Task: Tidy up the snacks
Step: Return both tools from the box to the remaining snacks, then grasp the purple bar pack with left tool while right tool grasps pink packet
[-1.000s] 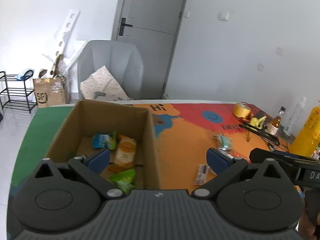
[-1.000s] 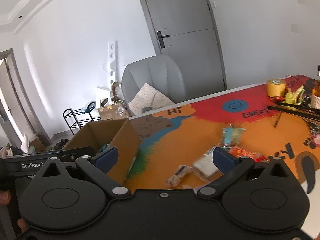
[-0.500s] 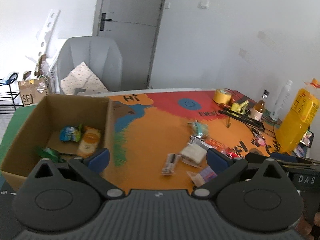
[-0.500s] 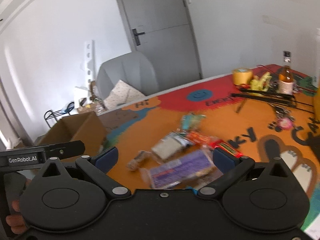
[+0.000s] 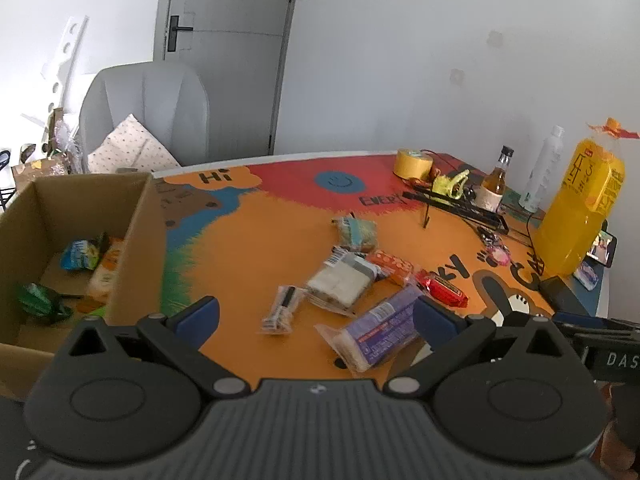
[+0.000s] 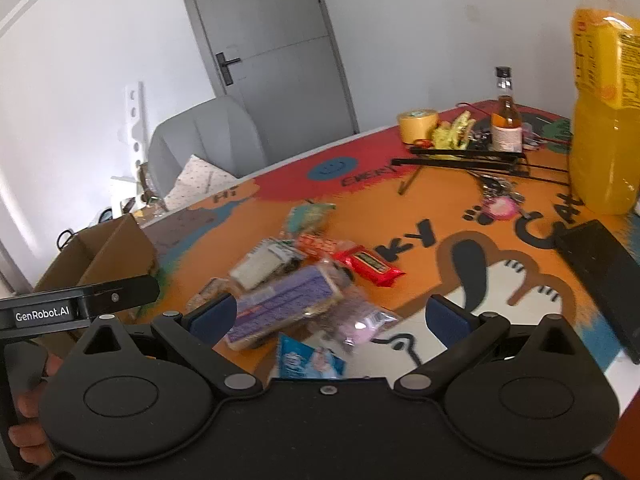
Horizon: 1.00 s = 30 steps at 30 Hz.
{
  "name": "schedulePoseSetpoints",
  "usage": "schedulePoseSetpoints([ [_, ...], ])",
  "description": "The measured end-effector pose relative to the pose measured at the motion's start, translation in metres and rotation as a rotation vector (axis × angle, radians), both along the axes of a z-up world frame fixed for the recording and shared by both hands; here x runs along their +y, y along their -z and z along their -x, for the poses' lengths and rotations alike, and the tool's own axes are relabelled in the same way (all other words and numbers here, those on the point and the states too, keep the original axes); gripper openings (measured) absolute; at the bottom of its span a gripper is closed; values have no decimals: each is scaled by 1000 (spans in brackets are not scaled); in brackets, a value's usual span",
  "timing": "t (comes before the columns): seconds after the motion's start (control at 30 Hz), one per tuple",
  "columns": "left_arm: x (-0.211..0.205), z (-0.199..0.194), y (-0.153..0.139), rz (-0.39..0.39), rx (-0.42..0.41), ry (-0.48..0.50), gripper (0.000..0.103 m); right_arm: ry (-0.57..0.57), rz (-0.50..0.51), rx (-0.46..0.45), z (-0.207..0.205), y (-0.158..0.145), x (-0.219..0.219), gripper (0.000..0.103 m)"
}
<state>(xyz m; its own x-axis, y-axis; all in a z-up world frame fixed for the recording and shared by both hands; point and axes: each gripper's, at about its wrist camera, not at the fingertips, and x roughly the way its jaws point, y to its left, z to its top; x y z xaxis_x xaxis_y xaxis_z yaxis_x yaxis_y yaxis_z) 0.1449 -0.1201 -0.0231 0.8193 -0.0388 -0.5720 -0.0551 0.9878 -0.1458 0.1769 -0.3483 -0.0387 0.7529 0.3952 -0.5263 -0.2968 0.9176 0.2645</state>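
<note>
The purple packet (image 6: 286, 300) is lying on the orange mat among loose snacks, just ahead of the right gripper (image 6: 328, 314); it is looking light, crinkly and slippery, best pinched across its narrow middle. Both the right and left gripper (image 5: 316, 314) are hanging spread and empty, the cardboard box (image 5: 144, 240) waiting leftward.

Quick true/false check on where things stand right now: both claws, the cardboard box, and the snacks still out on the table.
1. The left claw is open and holds nothing. True.
2. The cardboard box has no snacks in it. False: a blue packet and other packets lie inside.
3. The purple packet lies on the table, ahead of the right claw. True.
4. The right claw is shut on the red bar. False: it is open, and the bar lies free on the table.
5. The yellow tape roll is inside the box. False: it sits at the table's far side.
</note>
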Motion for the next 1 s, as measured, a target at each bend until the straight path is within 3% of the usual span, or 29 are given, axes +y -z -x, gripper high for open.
schedulePoseSetpoints([
  [0.73, -38, -33, 37, 37, 84, 112, 100, 65, -52, 78, -12, 30, -48, 103],
  [1.0, -46, -47, 52, 60, 131, 137, 81, 64, -79, 100, -16, 40, -58, 102],
])
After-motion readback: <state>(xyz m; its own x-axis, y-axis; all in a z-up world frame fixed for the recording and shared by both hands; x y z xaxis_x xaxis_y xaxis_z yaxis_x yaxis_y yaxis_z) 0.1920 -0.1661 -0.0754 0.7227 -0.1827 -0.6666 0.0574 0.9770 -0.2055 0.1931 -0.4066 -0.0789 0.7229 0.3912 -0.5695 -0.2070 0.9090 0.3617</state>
